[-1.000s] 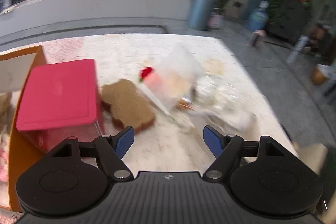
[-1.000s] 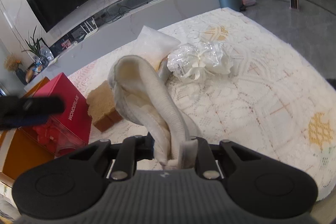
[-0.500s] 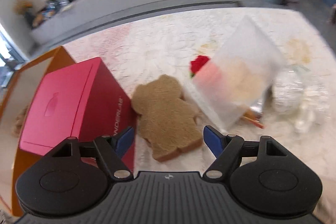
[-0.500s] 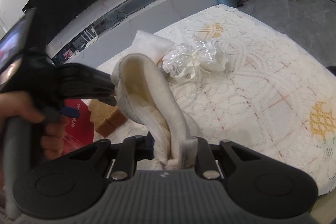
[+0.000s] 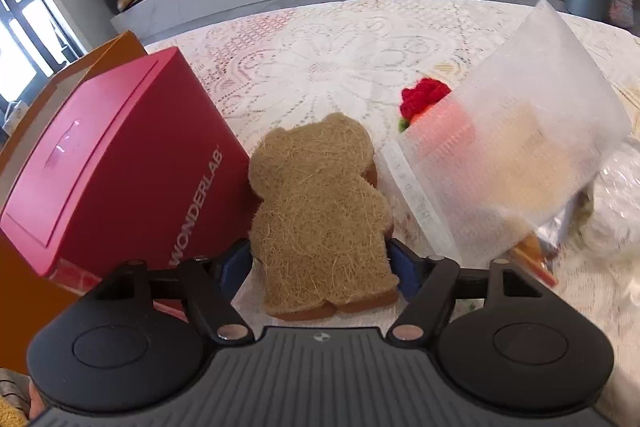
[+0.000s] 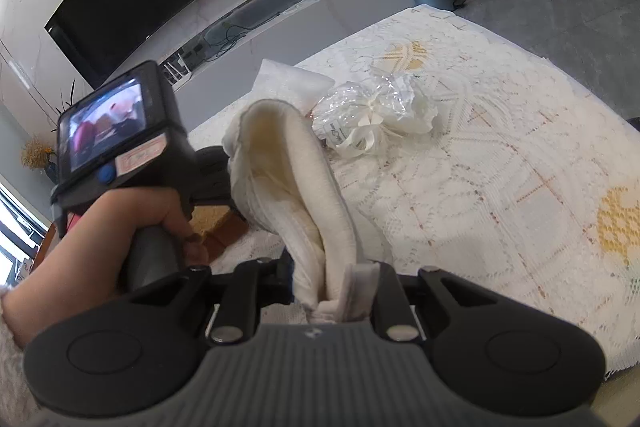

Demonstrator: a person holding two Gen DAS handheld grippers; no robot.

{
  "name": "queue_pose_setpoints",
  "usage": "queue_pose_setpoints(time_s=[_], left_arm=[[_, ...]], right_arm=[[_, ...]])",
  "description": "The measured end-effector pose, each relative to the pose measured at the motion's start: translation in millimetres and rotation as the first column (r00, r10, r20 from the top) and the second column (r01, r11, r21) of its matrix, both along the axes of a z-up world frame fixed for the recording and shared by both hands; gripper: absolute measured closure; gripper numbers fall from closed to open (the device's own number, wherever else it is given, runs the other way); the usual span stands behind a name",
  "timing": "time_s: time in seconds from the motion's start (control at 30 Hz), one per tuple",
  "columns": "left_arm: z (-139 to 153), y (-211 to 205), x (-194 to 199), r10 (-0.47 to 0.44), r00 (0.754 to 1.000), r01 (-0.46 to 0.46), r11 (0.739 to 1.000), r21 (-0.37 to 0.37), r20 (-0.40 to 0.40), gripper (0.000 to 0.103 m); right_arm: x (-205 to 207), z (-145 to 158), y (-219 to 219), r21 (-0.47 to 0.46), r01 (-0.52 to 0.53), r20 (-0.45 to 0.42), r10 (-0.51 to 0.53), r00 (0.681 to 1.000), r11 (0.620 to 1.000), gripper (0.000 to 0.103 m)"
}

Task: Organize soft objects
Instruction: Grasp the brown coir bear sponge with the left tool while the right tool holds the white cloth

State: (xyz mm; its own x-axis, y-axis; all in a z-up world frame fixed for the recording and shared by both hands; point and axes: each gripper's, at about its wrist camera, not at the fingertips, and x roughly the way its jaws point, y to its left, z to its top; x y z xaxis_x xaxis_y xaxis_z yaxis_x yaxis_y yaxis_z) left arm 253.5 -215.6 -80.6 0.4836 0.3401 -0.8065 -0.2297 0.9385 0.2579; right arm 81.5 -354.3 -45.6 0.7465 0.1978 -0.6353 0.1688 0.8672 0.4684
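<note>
A brown bear-shaped fibre sponge [image 5: 320, 211] lies flat on the lace tablecloth [image 5: 340, 43], beside a red box [image 5: 120, 163]. My left gripper [image 5: 320, 267] straddles the sponge's near end. Its jaws are closing, and the blue pads [image 5: 236, 263] stand right at the sponge's sides without visibly squeezing it. My right gripper [image 6: 336, 287] is shut on a white padded cloth [image 6: 288, 167], which curls up and over in front of the camera. In the right wrist view a hand [image 6: 132, 219] holds the left gripper's handle, hiding most of the sponge [image 6: 216, 223].
A frosted zip bag [image 5: 512, 155] with a red knitted flower [image 5: 424, 99] at its mouth lies right of the sponge. A clear cellophane bundle [image 6: 376, 111] sits further right. An orange box [image 5: 24, 275] stands behind the red box, at the table's left end.
My left gripper has come down and tilted over the brown sponge, which now sits between its fingers; the jaws have narrowed a little. The right gripper has kept its hold and place.
</note>
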Motion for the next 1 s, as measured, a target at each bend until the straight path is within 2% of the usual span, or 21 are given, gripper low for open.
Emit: queue_pose_setpoints(time_s=[0.1,0.27,0.4,0.6,0.7,0.8,0.9,0.97,1.0], left_arm=[[-0.5,-4.0,-3.3,-0.084,0.996,0.084,0.996,0.032,0.004,0.022],[5.6,1.3,-16.0,-0.115,0.993,0.116,0.993,-0.026,0.034,0.022],[16.6,1.2,-31.4,-0.189,0.978,0.193,0.980,-0.041,0.083,0.022],[35.9,12.9,-55.7,-0.226,0.960,0.240,0.969,-0.066,0.163,0.022],[51.9,20.6,-74.9,-0.286,0.937,0.308,0.947,-0.089,0.203,0.021],[61.8,37.2,-93.8,-0.324,0.914,0.366,0.919,-0.150,0.245,0.021],[67.7,56.6,-108.5,-0.359,0.890,0.426,0.875,-0.230,0.281,0.021],[71.3,66.8,-116.9,-0.396,0.864,0.474,0.848,-0.237,0.311,0.021],[74.3,71.7,-122.8,-0.405,0.854,0.487,0.844,-0.224,0.327,0.021]], right_arm=[[1.5,-0.2,1.5,-0.006,-0.007,-0.002,0.007,1.000,1.000,0.088],[0.3,-0.9,-0.2,-0.001,-0.001,-0.004,0.001,1.000,1.000,0.088],[0.3,-0.3,1.0,-0.008,-0.003,-0.003,0.003,1.000,1.000,0.088],[-0.3,-0.2,0.3,-0.008,-0.003,-0.007,0.003,1.000,1.000,0.088],[0.2,-0.8,-0.4,-0.003,-0.001,-0.010,0.001,1.000,1.000,0.088],[1.1,-1.3,0.9,-0.008,-0.005,-0.013,0.005,1.000,1.000,0.088],[1.6,-1.5,1.4,-0.012,-0.006,-0.012,0.006,1.000,1.000,0.088],[1.5,-1.2,1.6,-0.009,-0.012,-0.007,0.012,1.000,1.000,0.088],[1.2,-0.9,1.9,-0.008,-0.018,-0.001,0.018,1.000,1.000,0.088]])
